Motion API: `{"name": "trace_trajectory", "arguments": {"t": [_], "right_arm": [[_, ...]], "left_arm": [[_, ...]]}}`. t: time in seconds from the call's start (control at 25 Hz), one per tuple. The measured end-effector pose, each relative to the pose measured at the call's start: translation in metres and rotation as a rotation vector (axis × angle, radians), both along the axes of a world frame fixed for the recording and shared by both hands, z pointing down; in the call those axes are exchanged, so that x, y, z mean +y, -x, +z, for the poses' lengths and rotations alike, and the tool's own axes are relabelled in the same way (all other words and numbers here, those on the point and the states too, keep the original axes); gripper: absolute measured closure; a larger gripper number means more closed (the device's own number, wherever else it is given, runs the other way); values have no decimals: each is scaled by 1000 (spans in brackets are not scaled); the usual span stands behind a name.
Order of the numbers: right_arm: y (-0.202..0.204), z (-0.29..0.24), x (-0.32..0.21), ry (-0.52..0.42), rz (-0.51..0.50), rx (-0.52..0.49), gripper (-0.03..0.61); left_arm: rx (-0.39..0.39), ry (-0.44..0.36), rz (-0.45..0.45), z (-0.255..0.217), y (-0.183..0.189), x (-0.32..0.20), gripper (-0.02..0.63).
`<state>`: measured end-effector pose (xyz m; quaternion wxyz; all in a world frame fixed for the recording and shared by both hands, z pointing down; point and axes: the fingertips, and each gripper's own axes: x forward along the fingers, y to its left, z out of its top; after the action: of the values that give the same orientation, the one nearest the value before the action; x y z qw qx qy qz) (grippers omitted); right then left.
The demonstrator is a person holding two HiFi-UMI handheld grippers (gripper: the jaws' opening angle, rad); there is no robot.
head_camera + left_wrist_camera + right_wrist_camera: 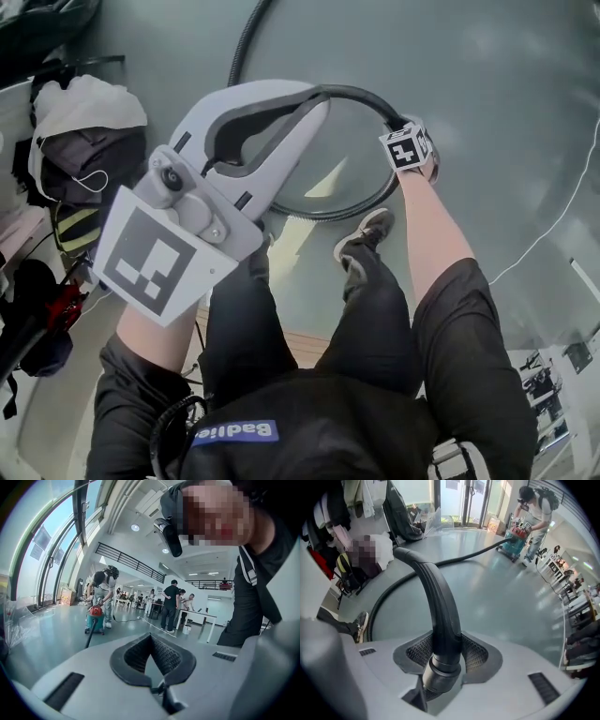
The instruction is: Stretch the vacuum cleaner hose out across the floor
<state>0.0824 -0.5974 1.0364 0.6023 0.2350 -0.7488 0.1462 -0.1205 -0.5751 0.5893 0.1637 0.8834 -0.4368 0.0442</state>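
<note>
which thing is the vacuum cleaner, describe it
Look across the floor to the glass doors. Right of them a person bends over the vacuum cleaner, a low canister. It alone is teal with a red top, and the black hose leads to it.

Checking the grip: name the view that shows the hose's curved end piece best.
Right gripper view: the curved end piece sits close and large, clamped in the right gripper. Head view shows it small. Left gripper view misses it.
</note>
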Motion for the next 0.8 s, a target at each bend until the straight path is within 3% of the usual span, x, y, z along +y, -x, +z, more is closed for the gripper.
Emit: {"name": "trace_trajectory", "arguments": {"t": [0.44, 0.6, 0.8], "right_arm": [[20, -271, 49, -118, 52, -96, 402], [28, -368, 78, -194, 121, -119, 402], [43, -459, 112, -302, 222, -155, 402]], "left_arm": [[43, -83, -11, -235, 15, 57, 618], [69, -113, 67, -309, 27, 91, 618], [36, -174, 145, -370, 57, 131, 618]]}}
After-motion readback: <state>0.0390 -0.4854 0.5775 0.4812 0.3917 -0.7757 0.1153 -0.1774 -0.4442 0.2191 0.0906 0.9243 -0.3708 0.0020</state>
